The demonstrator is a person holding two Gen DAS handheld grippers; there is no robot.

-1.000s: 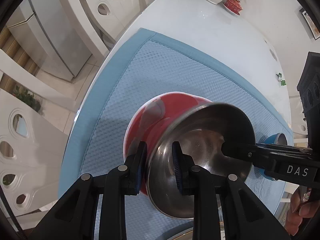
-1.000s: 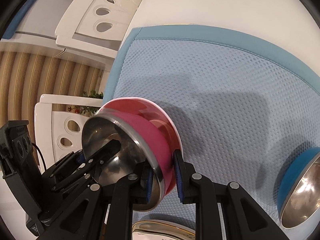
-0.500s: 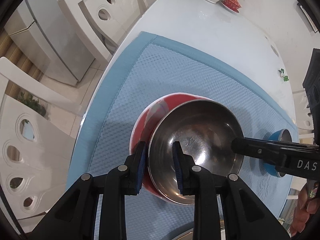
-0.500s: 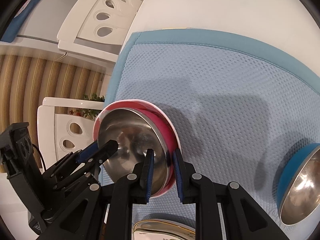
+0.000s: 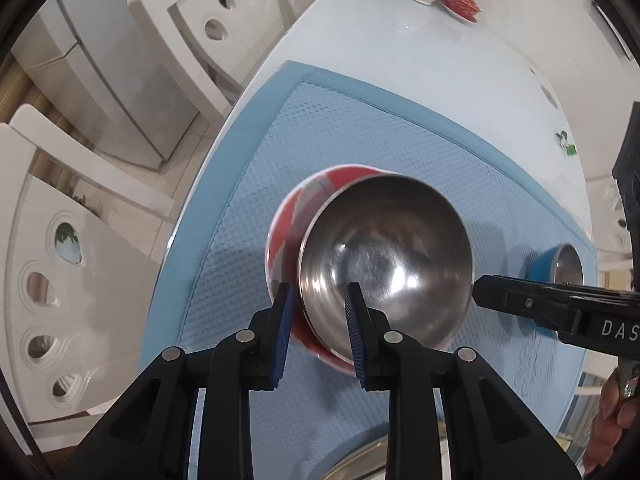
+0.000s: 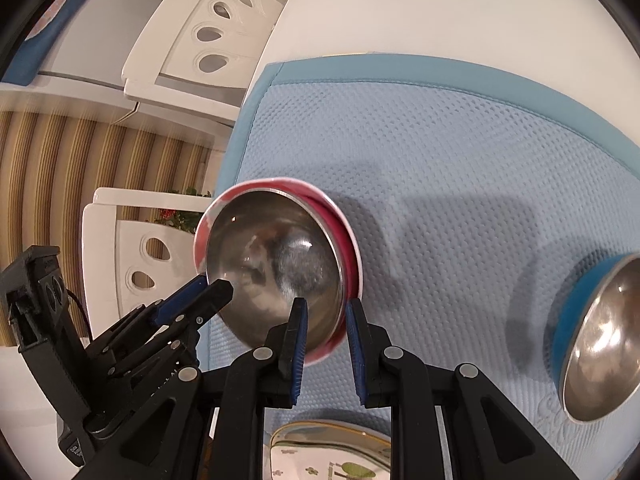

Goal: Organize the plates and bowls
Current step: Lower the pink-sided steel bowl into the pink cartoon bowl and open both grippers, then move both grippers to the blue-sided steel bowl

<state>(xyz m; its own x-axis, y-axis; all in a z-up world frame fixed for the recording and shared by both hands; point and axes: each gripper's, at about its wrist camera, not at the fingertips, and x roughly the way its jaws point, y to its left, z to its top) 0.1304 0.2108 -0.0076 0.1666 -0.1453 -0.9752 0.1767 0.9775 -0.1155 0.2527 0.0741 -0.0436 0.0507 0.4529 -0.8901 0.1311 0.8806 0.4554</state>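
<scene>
The red bowl [image 5: 294, 216] is straddled at its rim by the spread left gripper [image 5: 318, 334] and the spread right gripper [image 6: 326, 344]; neither rim is pinched

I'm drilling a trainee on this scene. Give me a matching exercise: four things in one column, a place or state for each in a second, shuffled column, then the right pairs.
Things:
1. red bowl
2. blue bowl
3. left hand-held gripper
4. patterned plate

Places or states:
A. at the near edge of the mat, partly cut off by the frame
B. holds a steel-lined bowl nested inside it
C. alone on the mat's right side, tipped so its steel inside shows
D. open, fingers on either side of the nested bowls' rim

Pairs: 1-B, 2-C, 3-D, 4-A
</scene>
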